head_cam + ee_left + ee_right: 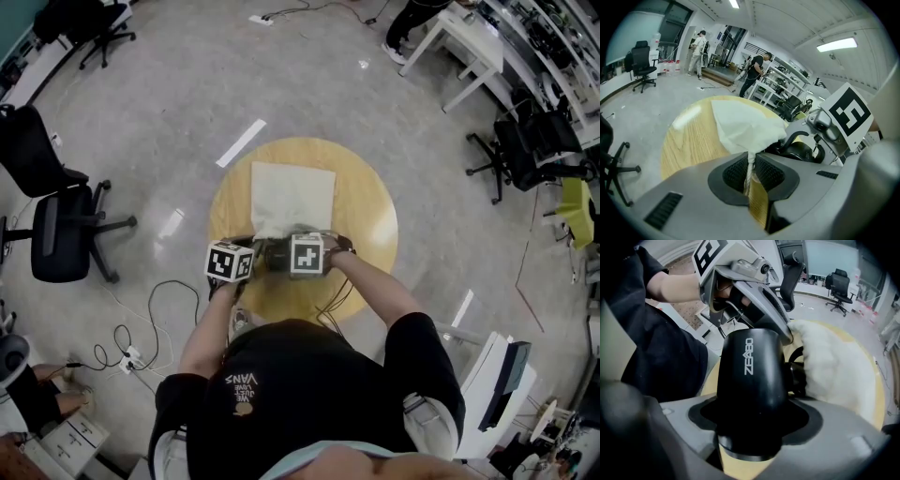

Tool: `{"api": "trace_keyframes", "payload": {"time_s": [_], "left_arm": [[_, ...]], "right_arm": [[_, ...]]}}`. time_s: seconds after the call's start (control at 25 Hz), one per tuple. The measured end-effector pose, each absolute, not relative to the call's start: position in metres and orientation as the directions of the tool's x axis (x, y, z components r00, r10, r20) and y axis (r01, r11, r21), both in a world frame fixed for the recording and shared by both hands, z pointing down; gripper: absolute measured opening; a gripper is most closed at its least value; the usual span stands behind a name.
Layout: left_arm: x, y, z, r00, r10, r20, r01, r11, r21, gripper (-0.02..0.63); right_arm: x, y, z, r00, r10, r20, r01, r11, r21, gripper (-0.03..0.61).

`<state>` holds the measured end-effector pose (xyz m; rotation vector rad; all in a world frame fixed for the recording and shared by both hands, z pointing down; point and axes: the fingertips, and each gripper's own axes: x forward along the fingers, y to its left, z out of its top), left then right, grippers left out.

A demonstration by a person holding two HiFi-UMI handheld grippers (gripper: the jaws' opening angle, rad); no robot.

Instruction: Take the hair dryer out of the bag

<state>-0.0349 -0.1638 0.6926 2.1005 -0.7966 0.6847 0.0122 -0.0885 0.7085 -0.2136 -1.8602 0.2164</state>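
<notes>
- We see a black office chair [58, 230] far left on the floor, well apart from the round wooden worktop [370, 211]
- We read the left gripper [751, 174] as clamped: its jaws pinch a thin fold of the white bag [292, 195] at its near edge
- The bag lies on the middle of the worktop, its mouth end bunched up toward the person
- We find the hair dryer [749, 376], black, at the bag's mouth near the worktop's front edge, its barrel clear of the cloth and its rear part touching the bag
- We see the right gripper [750, 437] just beside the left one, jaws closed around the hair dryer's barrel
</notes>
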Motion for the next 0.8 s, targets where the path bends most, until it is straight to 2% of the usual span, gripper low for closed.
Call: {"api": "trace_keyframes", "payload": {"time_s": [0.8], "left_arm": [[-0.031,-0.178,0.683,0.683,-0.279,0.675,-0.693,-0.539,0.478,0.051]], "right_arm": [[0.009,-0.057,0.700,-0.334,0.255,0.907,-0.063,0.954,-0.292,0.350]]}}
